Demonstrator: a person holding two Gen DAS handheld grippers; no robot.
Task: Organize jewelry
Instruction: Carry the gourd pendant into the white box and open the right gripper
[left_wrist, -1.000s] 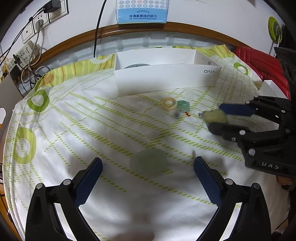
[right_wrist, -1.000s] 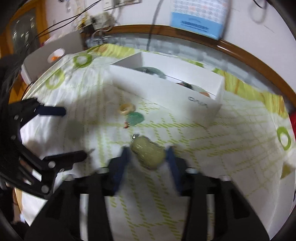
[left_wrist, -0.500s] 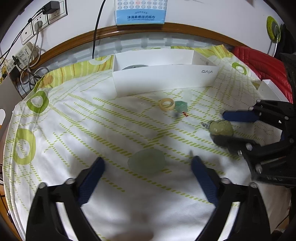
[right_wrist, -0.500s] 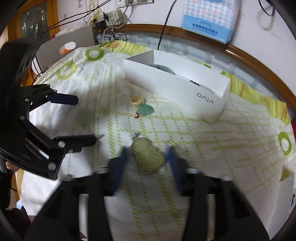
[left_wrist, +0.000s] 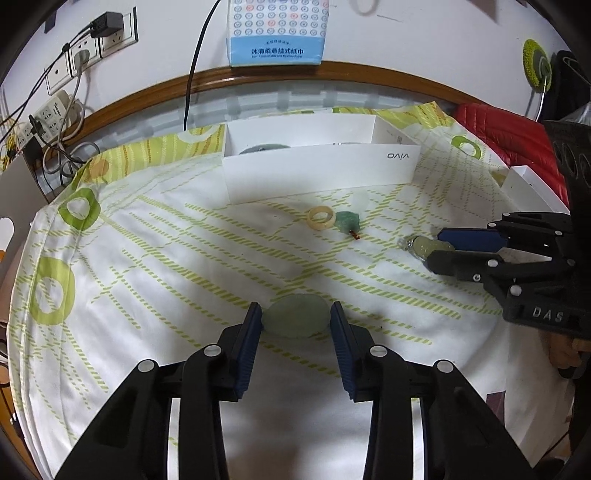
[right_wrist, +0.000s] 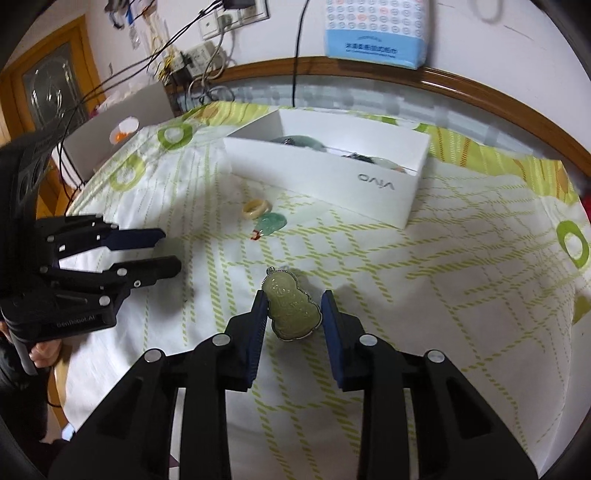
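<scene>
Left gripper (left_wrist: 295, 325): jaws closing around pale green oval jade disc (left_wrist: 297, 319) lying flat on the cloth-covered surface (left_wrist: 184, 266); pads may skid over it.
Right gripper (right_wrist: 291, 317): pinching carved yellow-green framed pendant (right_wrist: 291, 308); could slip before white open box (right_wrist: 369, 192).

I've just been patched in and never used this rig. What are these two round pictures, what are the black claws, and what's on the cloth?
Each picture comes from a fisheye camera on a handheld two-finger gripper, looking along its fingers; a person carries one in each hand. The left gripper is closing its jaws around a pale green oval stone on the cloth. The right gripper is clamped on a yellow-green carved pendant; it also shows at the right of the left view. Loose on the green-patterned cloth lie a cream ring and a small green pendant. Behind them stands an open white box with jewelry already inside.
</scene>
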